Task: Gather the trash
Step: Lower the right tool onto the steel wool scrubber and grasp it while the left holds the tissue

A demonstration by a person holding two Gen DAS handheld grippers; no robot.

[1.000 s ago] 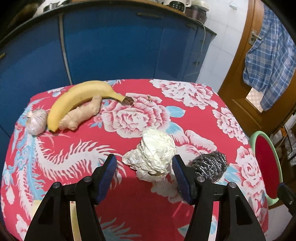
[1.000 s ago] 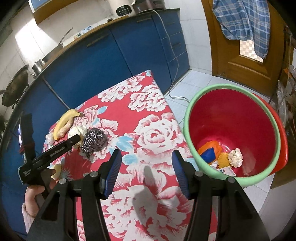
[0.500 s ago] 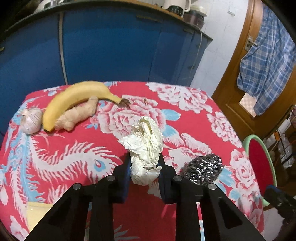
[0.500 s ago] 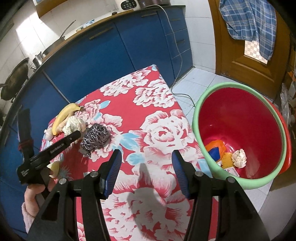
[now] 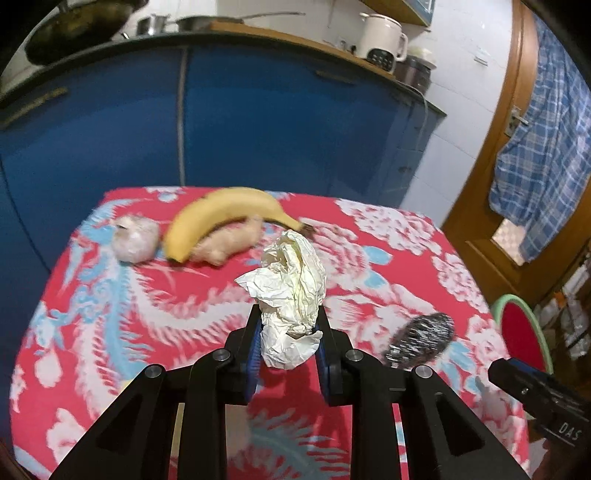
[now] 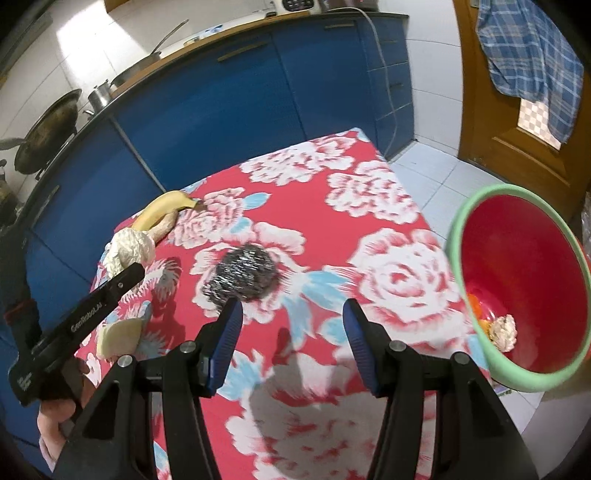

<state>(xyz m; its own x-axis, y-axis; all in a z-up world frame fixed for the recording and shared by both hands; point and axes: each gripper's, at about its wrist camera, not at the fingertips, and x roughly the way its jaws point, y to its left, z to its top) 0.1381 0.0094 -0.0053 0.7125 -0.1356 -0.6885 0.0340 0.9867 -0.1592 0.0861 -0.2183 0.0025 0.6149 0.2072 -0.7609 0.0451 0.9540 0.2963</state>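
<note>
Left wrist | left gripper (image 5: 287, 341) now clamps crumpled paper (image 5: 290, 295), lifted | right gripper (image 6: 291, 332) spread, nearer scourer (image 6: 242, 279)

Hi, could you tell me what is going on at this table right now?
A person is collecting trash with two handheld grippers. The left gripper is shut on a crumpled paper wad above the floral tablecloth. The right gripper is open and empty near the steel scourer. The red bin beside the table already holds some scraps.

Blue cabinets (image 5: 258, 122) run along the back under a dark worktop (image 6: 236, 33) (pots and a kettle (image 5: 382, 42) on it), white tiled walls (image 5: 465, 107), a wooden door (image 6: 517, 122) with a checked cloth (image 6: 532, 48), pale floor tiles (image 6: 439, 177).
</note>
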